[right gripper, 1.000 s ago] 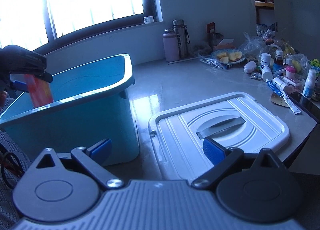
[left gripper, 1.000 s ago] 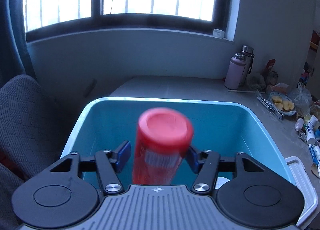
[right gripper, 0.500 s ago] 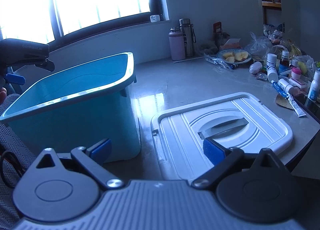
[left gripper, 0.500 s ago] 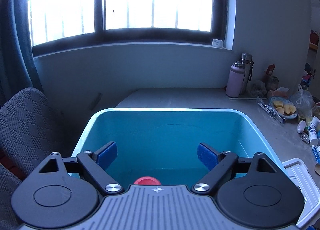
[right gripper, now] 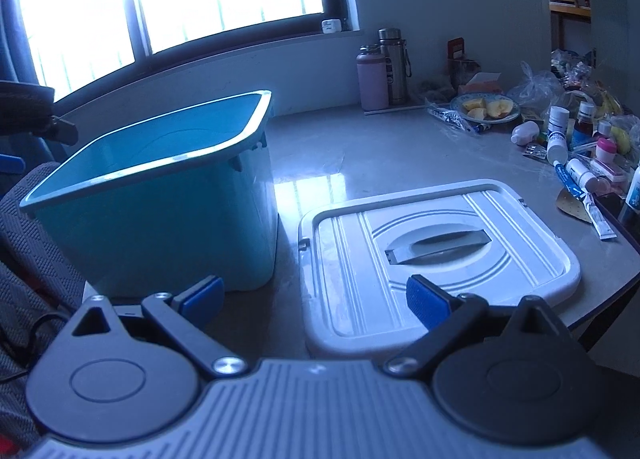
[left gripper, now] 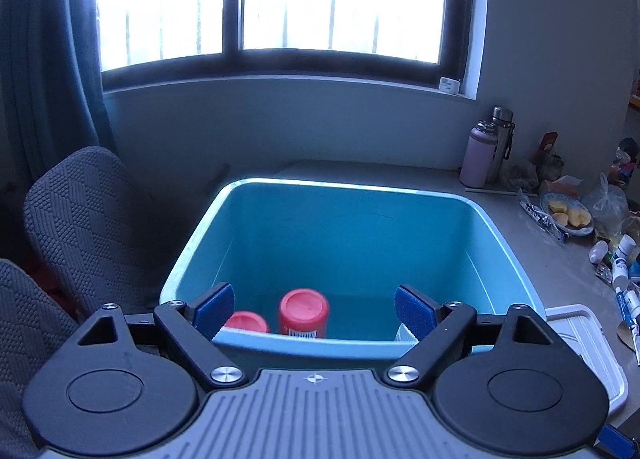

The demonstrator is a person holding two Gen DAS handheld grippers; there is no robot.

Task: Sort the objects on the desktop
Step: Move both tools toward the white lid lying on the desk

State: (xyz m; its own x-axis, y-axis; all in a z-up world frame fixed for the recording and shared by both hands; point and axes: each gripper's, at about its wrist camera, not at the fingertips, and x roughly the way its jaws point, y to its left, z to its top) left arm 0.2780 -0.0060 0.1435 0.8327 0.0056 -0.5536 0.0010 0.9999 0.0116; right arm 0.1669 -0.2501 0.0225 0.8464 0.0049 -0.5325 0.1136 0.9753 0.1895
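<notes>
Since one second ago, the red bottle [left gripper: 304,313] has left the left gripper [left gripper: 314,309] and now stands upright inside the blue bin [left gripper: 500,235], beside another red cap [left gripper: 245,322]. Left fingers are wide apart and hold nothing, above the bin's near rim. The right gripper [right gripper: 314,299] is also spread wide and empty, with one pad [right gripper: 424,301] over the white lid [right gripper: 532,243] on the table [right gripper: 360,151].

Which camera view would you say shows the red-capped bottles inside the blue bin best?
The left wrist view: it looks down into the blue bin at both red-capped bottles. The right wrist view shows only the bin's outer wall, hiding them.
</notes>
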